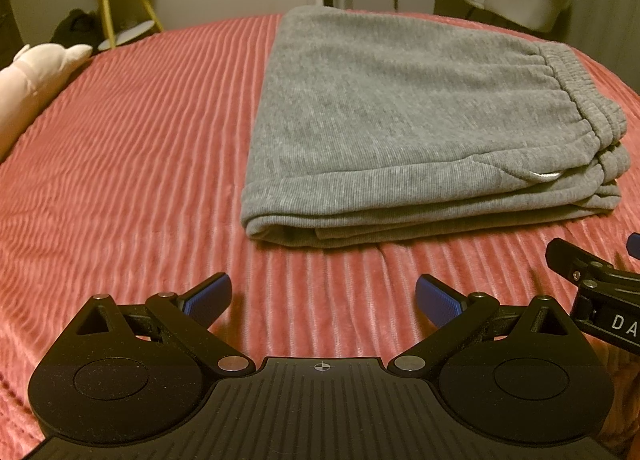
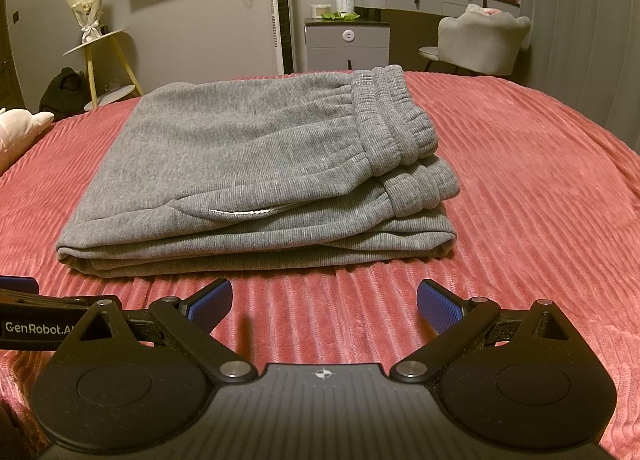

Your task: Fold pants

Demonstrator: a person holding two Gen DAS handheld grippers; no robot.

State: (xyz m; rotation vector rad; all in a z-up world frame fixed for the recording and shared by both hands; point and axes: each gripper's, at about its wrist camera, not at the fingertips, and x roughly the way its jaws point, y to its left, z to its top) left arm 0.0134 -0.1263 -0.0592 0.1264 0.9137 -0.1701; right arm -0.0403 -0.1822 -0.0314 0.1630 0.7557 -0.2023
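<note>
Pants [image 2: 256, 164], grey ribbed knit, folded into layers.

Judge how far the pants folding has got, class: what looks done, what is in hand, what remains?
Done: the grey pants lie in a stacked, layered bundle on the red bedspread, waistband on top. In hand: nothing; the left gripper and right gripper are both open, short of the bundle. Left: probably nothing, perhaps squaring the uneven layers.
</note>
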